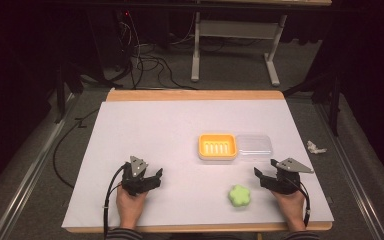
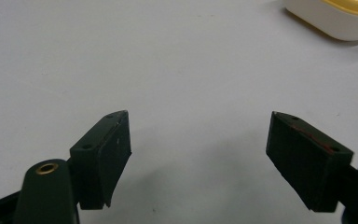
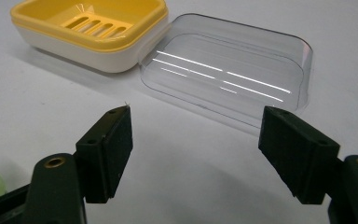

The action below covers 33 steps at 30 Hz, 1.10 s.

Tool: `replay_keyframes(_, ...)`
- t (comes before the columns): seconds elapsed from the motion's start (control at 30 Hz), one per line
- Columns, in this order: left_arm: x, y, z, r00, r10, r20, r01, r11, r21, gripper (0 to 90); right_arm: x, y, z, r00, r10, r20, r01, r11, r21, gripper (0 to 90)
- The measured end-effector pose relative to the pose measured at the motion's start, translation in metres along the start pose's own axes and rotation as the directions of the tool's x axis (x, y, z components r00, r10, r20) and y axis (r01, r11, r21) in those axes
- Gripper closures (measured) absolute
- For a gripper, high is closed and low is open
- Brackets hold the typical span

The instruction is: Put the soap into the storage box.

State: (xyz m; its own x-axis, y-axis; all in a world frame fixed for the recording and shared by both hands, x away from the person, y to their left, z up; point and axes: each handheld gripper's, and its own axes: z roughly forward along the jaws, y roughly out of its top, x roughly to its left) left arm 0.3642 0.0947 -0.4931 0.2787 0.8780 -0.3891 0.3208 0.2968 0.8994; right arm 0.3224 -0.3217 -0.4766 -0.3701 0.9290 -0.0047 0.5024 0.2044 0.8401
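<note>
on the white table (image 1: pixel 145 130), both the left gripper (image 1: pixel 152 176) and right gripper (image 1: pixel 261 175) sit wide open, empty, flanking green soap (image 1: pixel 239 195) near the yellow dish (image 1: pixel 217 146).

glossy clear plastic lid (image 3: pixel 228 79), seemingly matt soap (image 1: pixel 239 195)

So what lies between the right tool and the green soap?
Only bare white table sheet separates the right tool from the green soap, as the high view shows.
</note>
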Motion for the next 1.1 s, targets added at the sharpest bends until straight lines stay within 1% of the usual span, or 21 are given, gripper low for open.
replay_keyframes(0.1,0.000,0.000,0.000,1.0000,0.000,0.000,0.000,1.0000,0.000,22.5,0.000,0.000,0.000,1.0000,0.003,-0.001,-0.003,1.000,0.003,27.2)
replay_keyframes(0.23,0.000,0.000,0.000,1.0000,0.000,0.001,0.000,1.0000,0.001,22.6,0.001,0.000,0.000,0.9999,-0.010,-0.005,0.010,1.000,0.007,30.6)
replay_keyframes(0.43,0.000,0.000,0.000,1.0000,0.001,0.003,-0.001,1.0000,0.002,22.6,0.001,0.000,0.001,0.9999,-0.016,-0.007,0.016,1.000,0.007,32.1)
replay_keyframes(0.53,0.000,0.000,0.000,1.0000,0.001,0.003,-0.001,1.0000,0.002,22.6,0.002,0.001,0.002,0.9996,-0.026,-0.011,0.026,0.999,0.022,32.2)
replay_keyframes(0.63,0.000,0.000,0.000,1.0000,0.001,0.002,-0.001,1.0000,0.001,22.5,0.002,0.001,0.002,0.9996,-0.022,-0.017,0.023,0.999,0.027,32.2)
replay_keyframes(0.7,0.000,0.000,0.000,1.0000,0.000,0.004,0.000,1.0000,0.001,22.5,0.000,0.001,0.001,0.9997,-0.003,-0.022,0.003,1.000,0.014,34.4)
replay_keyframes(0.77,0.000,0.000,0.000,1.0000,0.002,0.005,-0.002,1.0000,0.001,22.5,0.000,0.001,0.000,0.9997,0.000,-0.024,0.000,1.000,0.008,35.9)
replay_keyframes(0.8,0.000,0.000,0.000,1.0000,0.003,0.007,-0.003,1.0000,0.001,22.6,0.000,0.001,-0.001,0.9995,-0.004,-0.030,0.004,1.000,-0.002,36.5)
replay_keyframes(0.9,0.000,0.000,0.000,1.0000,0.001,0.005,-0.001,1.0000,0.001,22.6,0.001,0.001,-0.002,0.9992,-0.006,-0.039,0.006,1.000,-0.002,36.8)
replay_keyframes(0.97,0.000,0.000,0.000,1.0000,0.003,0.003,-0.003,1.0000,0.001,22.6,0.003,0.001,-0.005,0.9982,-0.021,-0.056,0.021,1.000,0.003,36.6)
replay_keyframes(1.03,0.000,0.000,0.000,1.0000,0.001,0.001,-0.001,1.0000,0.001,22.5,0.004,0.001,-0.009,0.9969,-0.011,-0.078,0.012,1.000,0.005,34.3)
replay_keyframes(1.1,0.000,0.000,0.000,1.0000,-0.003,0.002,0.003,1.0000,0.001,22.5,0.004,0.002,-0.013,0.9957,-0.017,-0.091,0.018,1.000,0.010,31.0)
